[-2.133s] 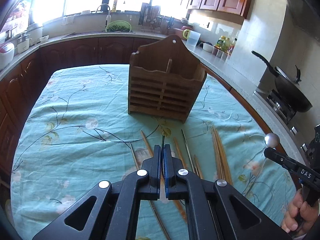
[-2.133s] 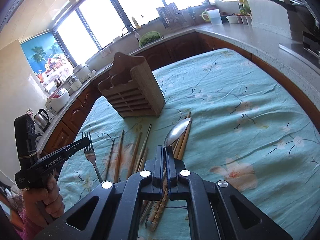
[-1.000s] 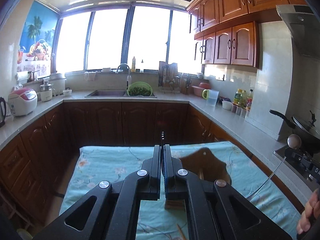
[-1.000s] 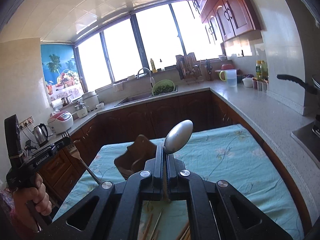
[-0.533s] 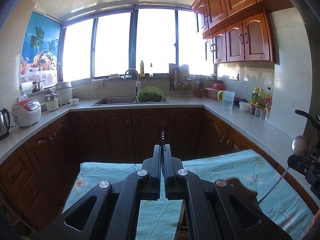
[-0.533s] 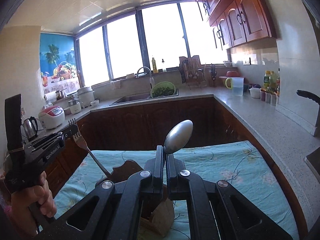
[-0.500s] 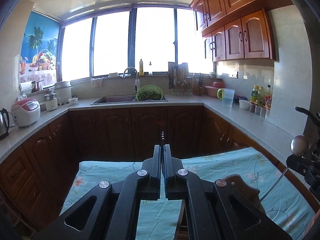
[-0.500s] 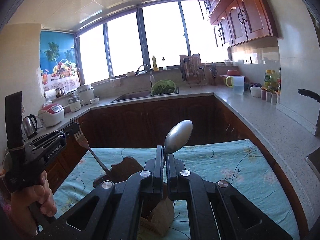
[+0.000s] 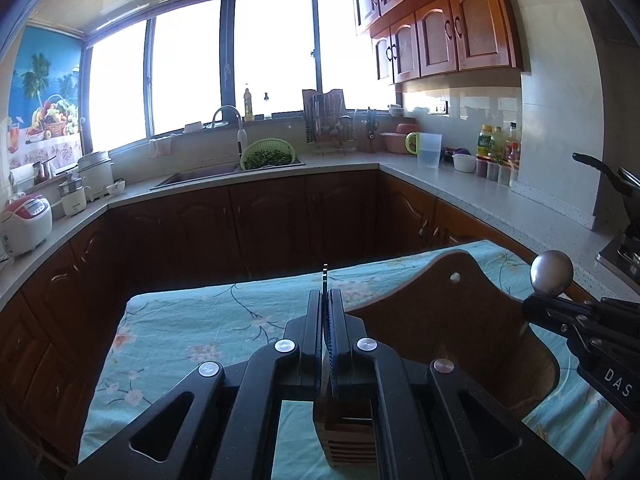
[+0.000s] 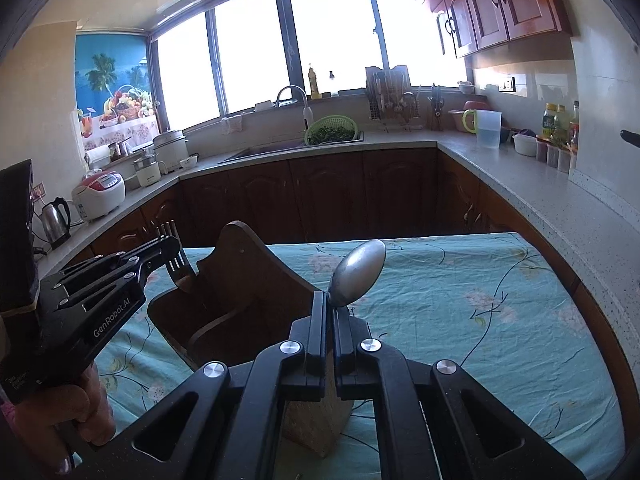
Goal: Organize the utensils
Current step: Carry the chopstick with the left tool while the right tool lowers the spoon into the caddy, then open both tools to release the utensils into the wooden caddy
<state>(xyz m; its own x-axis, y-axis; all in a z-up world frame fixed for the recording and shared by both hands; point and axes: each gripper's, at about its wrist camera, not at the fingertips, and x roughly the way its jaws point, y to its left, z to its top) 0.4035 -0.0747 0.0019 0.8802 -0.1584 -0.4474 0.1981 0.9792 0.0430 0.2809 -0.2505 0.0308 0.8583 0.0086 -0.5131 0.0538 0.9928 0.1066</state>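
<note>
The left claw (image 9: pixel 325 312) is pinched shut on a fork (image 10: pixel 178 266), seen edge-on in its own view as a thin strip rising between the pads. From the right wrist view the fork stands nearly upright, tines up, its handle running down toward the left compartment of the wooden utensil holder (image 10: pixel 240 292). The right claw (image 10: pixel 329 316) is clamped on a spoon (image 10: pixel 358 272), bowl up and tilted slightly right, its long axis nearly vertical and its handle hidden between the fingers. Both claws sit right above the holder, which stands on the tabletop (image 10: pixel 500 320) under a teal floral cloth, its tall arched back between the two utensils. Beyond lie dark cabinets, a sink (image 9: pixel 224 170) with a green colander (image 9: pixel 269 155), a rice cooker (image 9: pixel 24 224) and a measuring jug (image 9: pixel 428 150).
</note>
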